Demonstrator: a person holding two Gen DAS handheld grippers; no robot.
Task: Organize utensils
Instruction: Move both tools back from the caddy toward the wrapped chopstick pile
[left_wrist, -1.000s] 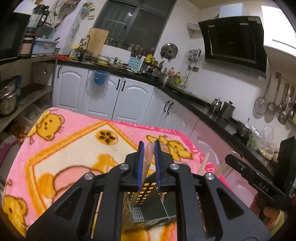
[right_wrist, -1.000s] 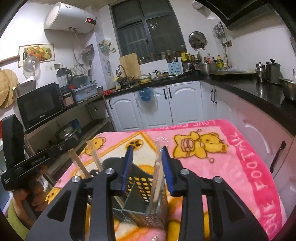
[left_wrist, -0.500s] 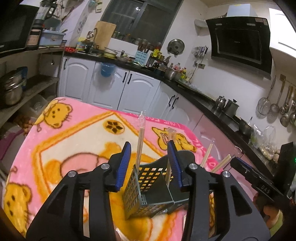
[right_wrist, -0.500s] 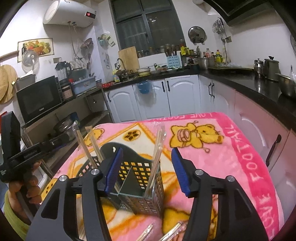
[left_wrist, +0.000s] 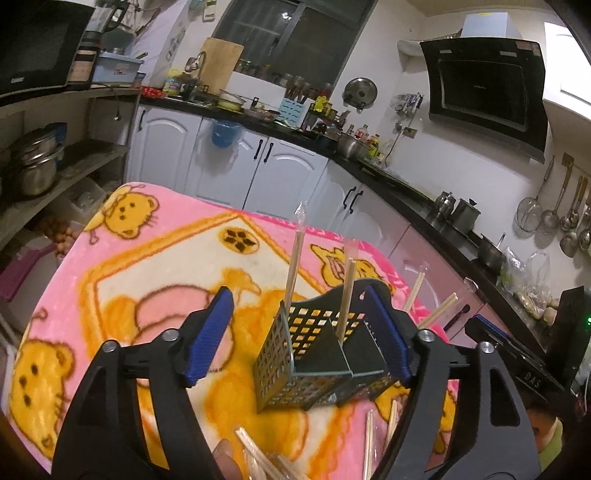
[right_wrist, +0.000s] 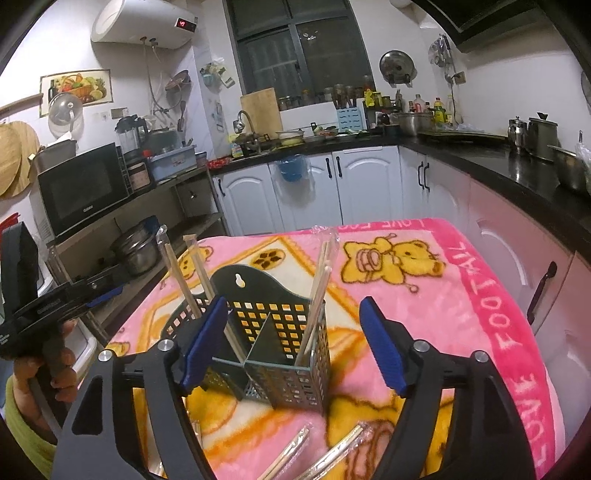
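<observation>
Black gripper frames, blue ribbed jaws, silver screws, yellow-green sleeve

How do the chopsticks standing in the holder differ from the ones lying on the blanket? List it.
The standing chopsticks lean upright; the lying chopsticks rest flat. The standing chopsticks sit inside the holder; the lying chopsticks are outside it, on the blanket nearer the camera. Both are pale wooden sticks in clear wrappers.
</observation>
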